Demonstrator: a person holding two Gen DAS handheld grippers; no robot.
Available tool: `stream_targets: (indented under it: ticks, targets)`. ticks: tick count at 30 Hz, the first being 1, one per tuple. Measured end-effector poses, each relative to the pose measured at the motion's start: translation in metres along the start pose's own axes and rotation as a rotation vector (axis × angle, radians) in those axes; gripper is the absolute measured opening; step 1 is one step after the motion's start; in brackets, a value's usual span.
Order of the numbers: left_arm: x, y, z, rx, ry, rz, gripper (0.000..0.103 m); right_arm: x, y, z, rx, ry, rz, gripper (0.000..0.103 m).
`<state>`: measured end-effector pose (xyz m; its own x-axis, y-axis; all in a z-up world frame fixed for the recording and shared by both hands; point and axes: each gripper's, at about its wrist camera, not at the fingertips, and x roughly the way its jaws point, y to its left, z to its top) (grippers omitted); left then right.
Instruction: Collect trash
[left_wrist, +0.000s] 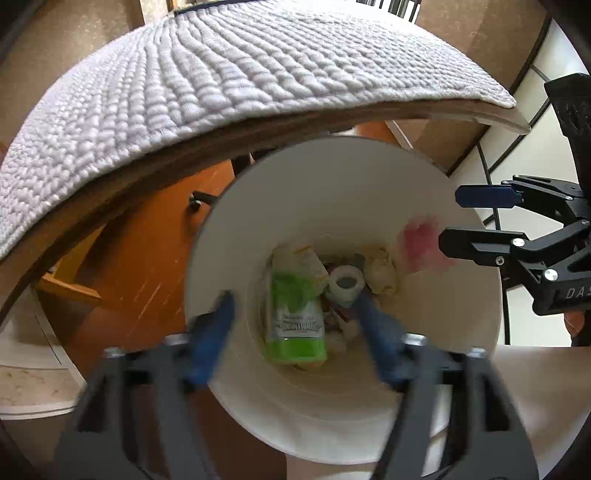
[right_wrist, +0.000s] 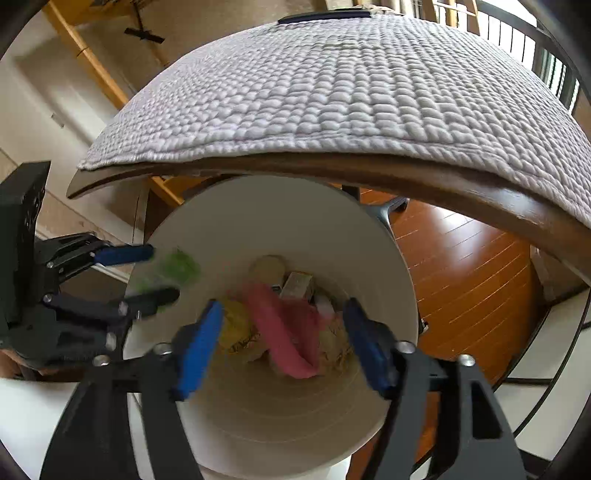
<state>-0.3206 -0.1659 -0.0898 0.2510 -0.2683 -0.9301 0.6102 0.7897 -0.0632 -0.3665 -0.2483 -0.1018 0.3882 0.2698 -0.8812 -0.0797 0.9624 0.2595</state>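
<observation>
My left gripper (left_wrist: 295, 332) hangs over the mouth of the round white waste bin (left_wrist: 461, 369), blue pads spread about halfway and closed on nothing; a green-and-white packet (left_wrist: 295, 314), blurred, lies in the bin right between them. My right gripper (right_wrist: 284, 347) stands just beside it over the same opening, jaws likewise parted and empty, with a pink strip of cloth (right_wrist: 284, 328) blurred between the pads, inside the bin. The rim circles both pairs of fingers with open room all round.

Below the grippers, on the bin's floor, I count one white roll of tape (left_wrist: 345, 284), one crumpled cream paper wad (left_wrist: 380, 273), one yellow wrapper (right_wrist: 236, 325) and one small cardboard box (right_wrist: 297, 286); the rest is too jumbled to count.

Just beyond the bin's far rim, the curved wooden edge of a table (right_wrist: 443, 184) overhangs, covered by one grey quilted mat (right_wrist: 351, 92). Under it runs reddish wooden plank flooring (right_wrist: 461, 266).
</observation>
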Motion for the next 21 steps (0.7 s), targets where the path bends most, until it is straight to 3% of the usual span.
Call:
stream_targets:
  ticks: [5,10,13,16,19,21]
  targets:
    - [0.001,0.000,0.003,-0.005,0.009,-0.006,0.073,-0.008,-0.007,-0.002,-0.002,0.004,-0.006,0.070]
    - [-0.025,0.007,0.013,-0.031,-0.040,-0.008,0.073,-0.030,-0.010,0.018,-0.003,-0.033,-0.012,0.081]
    - [-0.060,0.026,0.024,-0.090,-0.146,-0.011,0.097,-0.056,-0.009,0.035,0.000,-0.114,-0.024,0.090]
    - [-0.086,0.051,0.044,-0.151,-0.251,0.014,0.100,-0.082,-0.017,0.062,0.004,-0.213,-0.069,0.099]
    - [-0.101,0.088,0.071,-0.237,-0.338,0.070,0.102,-0.098,-0.034,0.093,0.009,-0.305,-0.153,0.099]
    - [-0.098,0.104,0.088,-0.273,-0.350,0.128,0.102,-0.101,-0.053,0.117,0.011,-0.348,-0.229,0.099]
